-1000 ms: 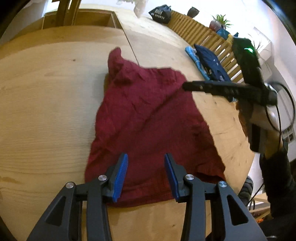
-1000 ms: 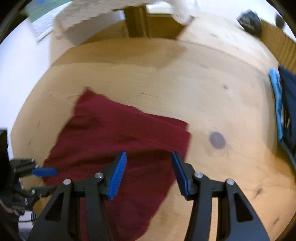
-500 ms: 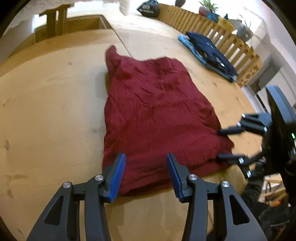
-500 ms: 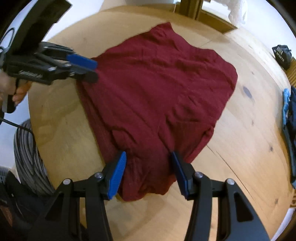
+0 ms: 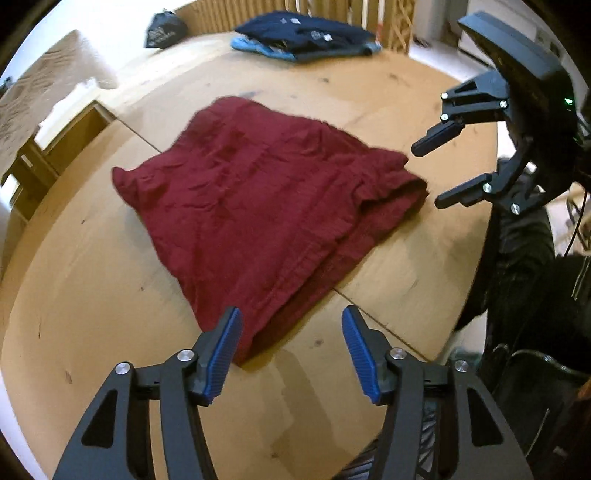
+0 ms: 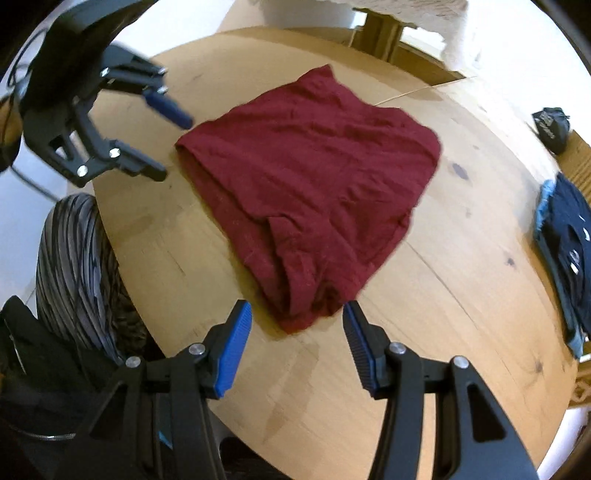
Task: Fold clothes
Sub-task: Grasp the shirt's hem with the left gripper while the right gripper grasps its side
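Observation:
A dark red garment [image 5: 266, 206] lies folded flat on the round wooden table [image 5: 110, 325]; it also shows in the right wrist view [image 6: 317, 184]. My left gripper [image 5: 291, 350] is open and empty, just off the garment's near corner. It appears in the right wrist view [image 6: 162, 140] by the garment's left edge. My right gripper [image 6: 297, 345] is open and empty, just short of the garment's near, bunched corner. It appears in the left wrist view [image 5: 432, 173] beside the garment's right corner.
A stack of folded dark blue and light blue clothes [image 5: 306, 40] lies at the table's far side, also in the right wrist view [image 6: 565, 236]. A black bag [image 5: 164, 29] sits near it. A striped chair or cushion [image 6: 77, 273] stands beside the table edge.
Both grippers have drawn back from over the garment to its near corners, and both views have swung round. The garment lies still. Both grippers stay open.

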Action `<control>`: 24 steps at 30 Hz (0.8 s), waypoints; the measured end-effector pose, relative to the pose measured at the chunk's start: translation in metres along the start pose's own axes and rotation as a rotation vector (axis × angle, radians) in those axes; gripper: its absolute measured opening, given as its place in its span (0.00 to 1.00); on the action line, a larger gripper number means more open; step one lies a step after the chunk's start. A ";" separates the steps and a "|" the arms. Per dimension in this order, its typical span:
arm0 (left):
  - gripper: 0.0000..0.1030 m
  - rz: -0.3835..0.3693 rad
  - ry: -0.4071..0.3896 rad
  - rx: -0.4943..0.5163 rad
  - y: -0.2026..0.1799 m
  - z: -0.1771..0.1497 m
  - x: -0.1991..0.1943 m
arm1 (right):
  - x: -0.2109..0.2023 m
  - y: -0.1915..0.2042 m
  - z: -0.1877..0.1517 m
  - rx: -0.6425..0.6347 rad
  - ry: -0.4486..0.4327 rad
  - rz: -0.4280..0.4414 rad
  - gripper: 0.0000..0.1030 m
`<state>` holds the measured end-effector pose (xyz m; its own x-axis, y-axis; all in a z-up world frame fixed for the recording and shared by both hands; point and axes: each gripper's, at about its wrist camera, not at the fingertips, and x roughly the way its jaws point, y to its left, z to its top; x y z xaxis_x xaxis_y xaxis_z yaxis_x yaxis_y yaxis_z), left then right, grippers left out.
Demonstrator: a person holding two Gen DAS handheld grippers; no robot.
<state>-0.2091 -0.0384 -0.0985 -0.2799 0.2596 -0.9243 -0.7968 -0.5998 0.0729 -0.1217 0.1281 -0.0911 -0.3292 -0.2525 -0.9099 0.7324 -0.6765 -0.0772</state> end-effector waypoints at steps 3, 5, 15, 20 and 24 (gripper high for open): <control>0.56 0.022 0.060 0.017 0.008 0.005 0.016 | 0.015 -0.001 0.007 -0.022 0.032 -0.022 0.50; 0.56 0.008 0.095 0.019 0.011 0.005 0.022 | 0.021 -0.005 0.010 -0.028 0.055 -0.025 0.50; 0.62 -0.068 0.153 0.006 0.018 0.006 0.031 | 0.035 -0.033 0.007 0.092 0.066 0.045 0.71; 0.62 -0.071 0.179 -0.007 0.016 0.009 0.032 | 0.048 -0.043 0.011 0.163 0.160 0.022 0.93; 0.62 -0.075 0.176 -0.005 0.014 0.009 0.031 | 0.053 -0.039 0.014 0.152 0.175 0.030 0.92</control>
<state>-0.2340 -0.0321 -0.1230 -0.1216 0.1678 -0.9783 -0.8092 -0.5875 -0.0001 -0.1763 0.1310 -0.1304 -0.1906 -0.1587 -0.9687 0.6379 -0.7701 0.0007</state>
